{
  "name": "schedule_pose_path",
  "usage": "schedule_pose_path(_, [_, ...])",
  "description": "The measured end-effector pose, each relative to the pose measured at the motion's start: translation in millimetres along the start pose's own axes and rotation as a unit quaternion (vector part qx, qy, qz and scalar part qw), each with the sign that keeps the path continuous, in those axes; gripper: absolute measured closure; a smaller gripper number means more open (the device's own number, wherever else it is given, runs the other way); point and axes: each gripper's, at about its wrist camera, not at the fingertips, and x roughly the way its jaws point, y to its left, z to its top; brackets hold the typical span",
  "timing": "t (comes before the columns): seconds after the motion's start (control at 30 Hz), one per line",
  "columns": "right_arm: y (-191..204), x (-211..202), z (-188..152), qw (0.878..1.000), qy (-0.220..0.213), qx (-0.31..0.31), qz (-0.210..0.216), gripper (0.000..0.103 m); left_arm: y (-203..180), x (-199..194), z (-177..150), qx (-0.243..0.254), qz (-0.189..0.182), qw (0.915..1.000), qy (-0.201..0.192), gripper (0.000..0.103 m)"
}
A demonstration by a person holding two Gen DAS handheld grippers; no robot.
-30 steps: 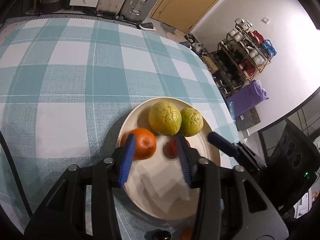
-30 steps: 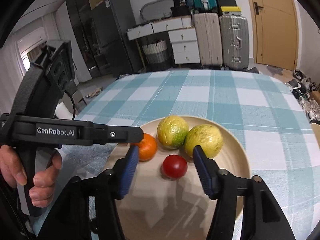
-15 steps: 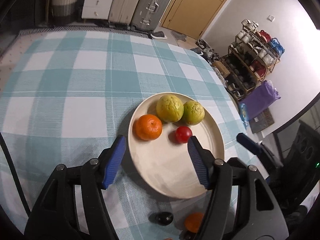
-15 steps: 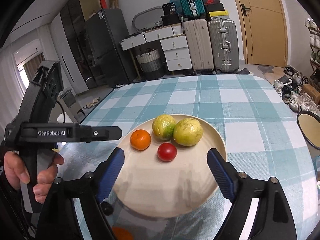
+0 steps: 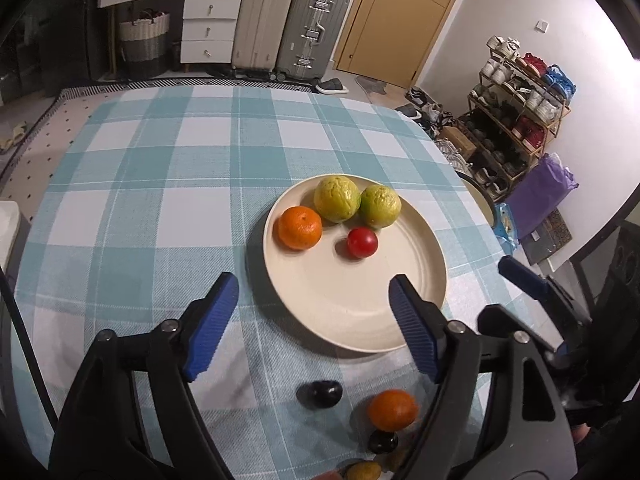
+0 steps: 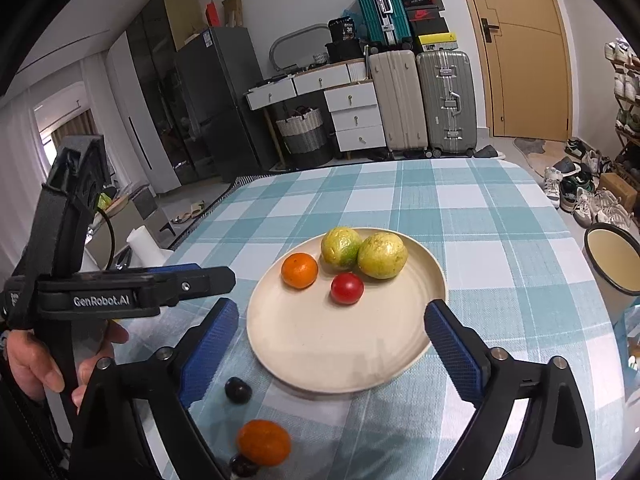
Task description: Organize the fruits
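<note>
Checked tablecloth (image 5: pixel 192 208) bears plate (image 5: pixel 360 320) with four fruits; both grippers just opened wide, empty

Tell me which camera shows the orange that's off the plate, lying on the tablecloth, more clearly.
The left wrist view. There the loose orange lies sharp on the tablecloth, its right edge only clipped by that gripper's frame, with a dark fruit beside it. The right wrist view shows it lower in the frame and blurred.

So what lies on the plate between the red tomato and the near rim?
Nothing: from the small red tomato to the near rim of the round cream plate the surface is bare, as the right wrist view shows.
</note>
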Motion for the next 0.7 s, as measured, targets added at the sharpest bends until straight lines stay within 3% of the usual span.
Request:
schedule_pose_path(0.23, [4,-18,-10,1.000,-0.007,0.003,-0.002,0.004,-4,-8,-15,0.013,0.029,0.9995,0.007,0.022])
schedule_pose_path(0.7, [22,-50,-32,1.000,-0.023,-0.014,-0.009,0.001,-10,-42,-40,0.024,0.042,0.9987,-0.015,0.018])
